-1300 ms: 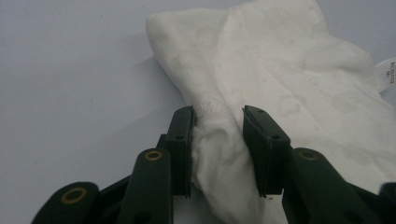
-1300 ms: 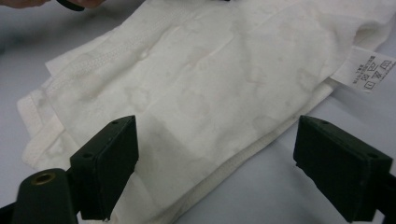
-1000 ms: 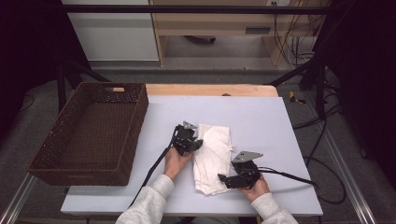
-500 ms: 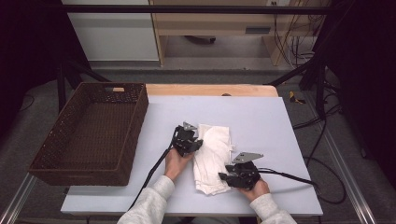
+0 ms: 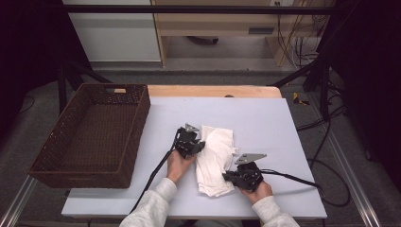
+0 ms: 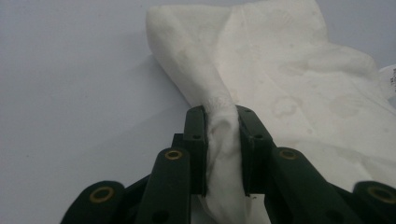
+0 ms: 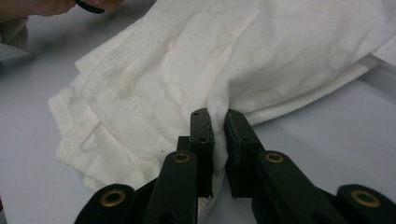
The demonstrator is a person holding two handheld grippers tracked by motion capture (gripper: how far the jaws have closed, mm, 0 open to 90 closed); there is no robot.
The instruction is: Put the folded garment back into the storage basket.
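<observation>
A crumpled white cloth lies on the pale table between the two hands. My left gripper sits at the cloth's left edge, shut on a bunched fold of it; its jaws have just been closing a little more. My right gripper is at the cloth's lower right edge. Its jaws have just been closing and now pinch a ridge of fabric beside a hemmed seam. In the right gripper view the cloth spreads away in folded layers.
A brown wicker basket stands on the table's left side, with nothing in it. A cable trails right from the right gripper, and another runs down beside the left sleeve. A wooden strip borders the far edge.
The right gripper's jaws have drawn together on the cloth's edge. Both hands and the cloth have kept their places.
</observation>
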